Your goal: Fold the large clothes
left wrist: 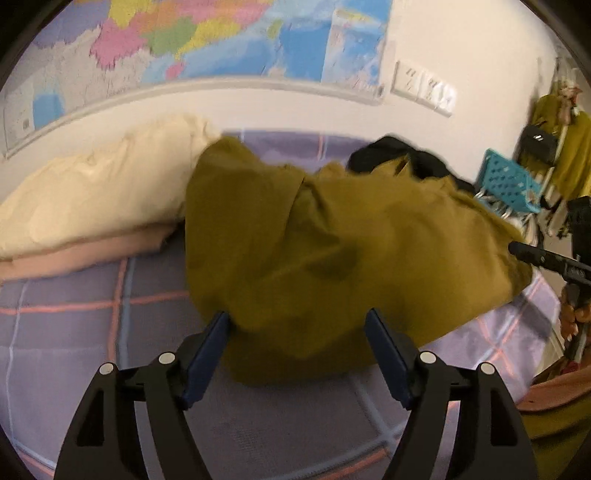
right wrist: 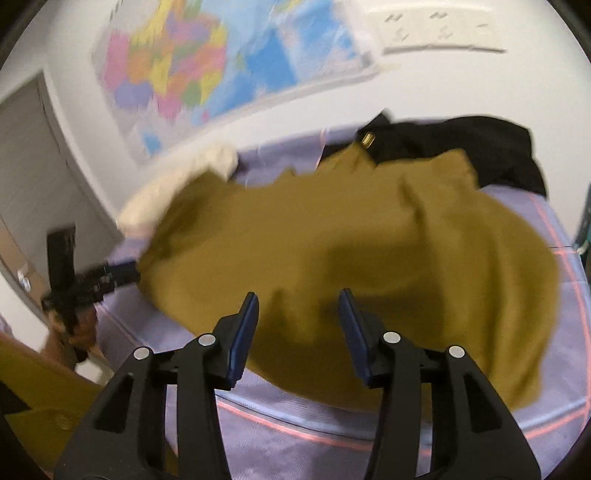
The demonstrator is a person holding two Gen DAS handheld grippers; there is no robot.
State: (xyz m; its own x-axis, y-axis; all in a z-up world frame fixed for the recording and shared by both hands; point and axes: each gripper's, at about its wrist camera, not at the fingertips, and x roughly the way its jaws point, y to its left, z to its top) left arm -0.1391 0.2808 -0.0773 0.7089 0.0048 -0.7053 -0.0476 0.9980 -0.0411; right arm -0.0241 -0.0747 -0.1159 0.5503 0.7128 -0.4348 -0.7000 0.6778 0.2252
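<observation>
A large olive-mustard garment (left wrist: 332,236) lies bunched on the bed, seen too in the right wrist view (right wrist: 351,236). My left gripper (left wrist: 297,319) is open, its blue pads wide apart at the garment's near edge and not pressing it. My right gripper (right wrist: 298,297) is also open, with its jaws a moderate way apart over the cloth's near fold and nothing pinched. In the left wrist view the right gripper (left wrist: 532,256) reaches the garment's right edge. In the right wrist view the left gripper (right wrist: 110,277) sits at its left edge.
The bed has a lilac plaid sheet (left wrist: 92,332). A cream pillow (left wrist: 92,192) lies at the left and a black garment (right wrist: 461,144) behind the olive one. A blue basket (left wrist: 506,184) and hanging clothes (left wrist: 569,147) stand at the right. A map (left wrist: 221,33) covers the wall.
</observation>
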